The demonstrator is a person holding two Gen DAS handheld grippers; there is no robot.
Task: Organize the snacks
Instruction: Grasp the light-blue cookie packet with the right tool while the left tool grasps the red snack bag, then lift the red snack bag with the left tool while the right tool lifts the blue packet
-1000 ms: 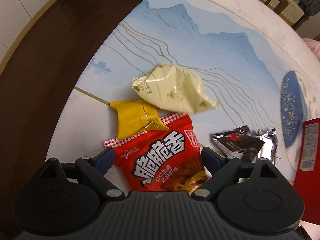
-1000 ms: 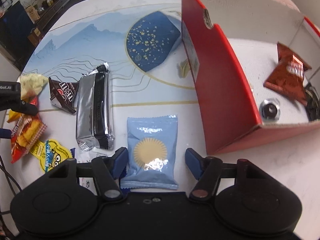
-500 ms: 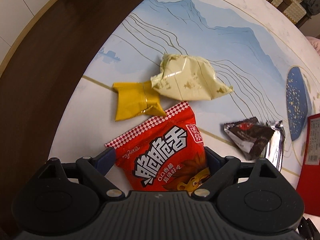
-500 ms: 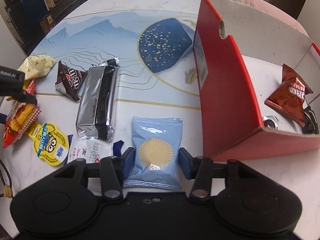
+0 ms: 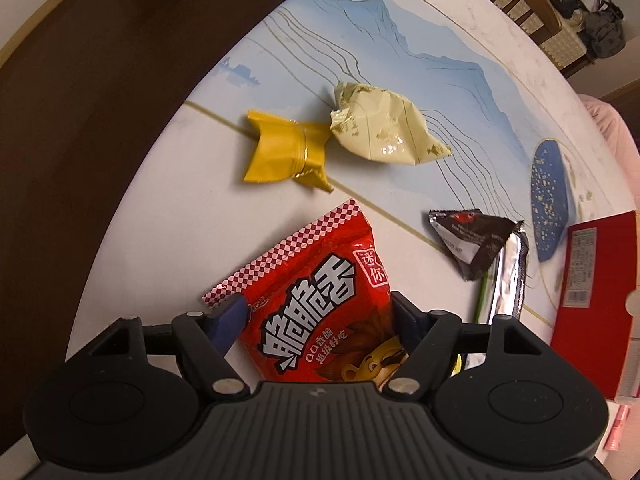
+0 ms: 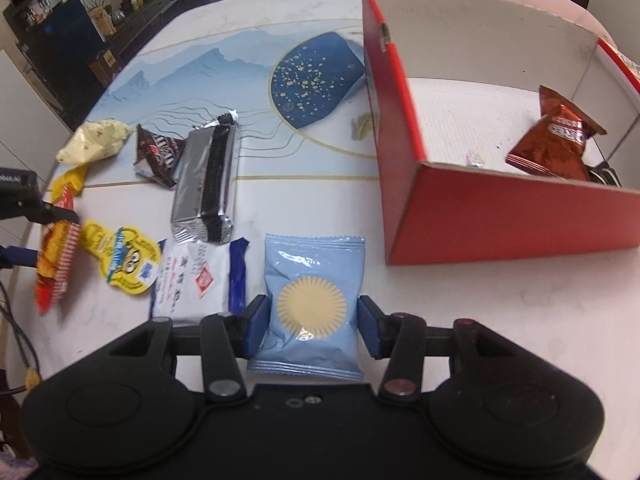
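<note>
A red snack bag [image 5: 320, 280] with white lettering sits between the jaws of my left gripper [image 5: 318, 312]. The jaws are closing, both pads touch the bag's sides, and the bag hangs tilted off the table in the right wrist view [image 6: 52, 256]. My right gripper [image 6: 313, 324] is shut on a light blue packet [image 6: 314, 280] with a yellow sun print. The open red box [image 6: 400, 120] stands just right of that packet and holds a brown Oreo packet [image 6: 556, 140].
On the table lie a yellow wrapper [image 5: 284, 152], a cream packet [image 5: 384, 128], a brown triangular packet [image 6: 158, 152], a silver-black pack [image 6: 208, 176], a yellow cartoon pouch [image 6: 120, 256] and a white-blue packet [image 6: 196, 276]. The table edge curves close on the left.
The left jaws narrowed onto the red bag, which came away from the yellow wrapper. The right jaws closed on the blue packet, which stays between them as the view shifts.
</note>
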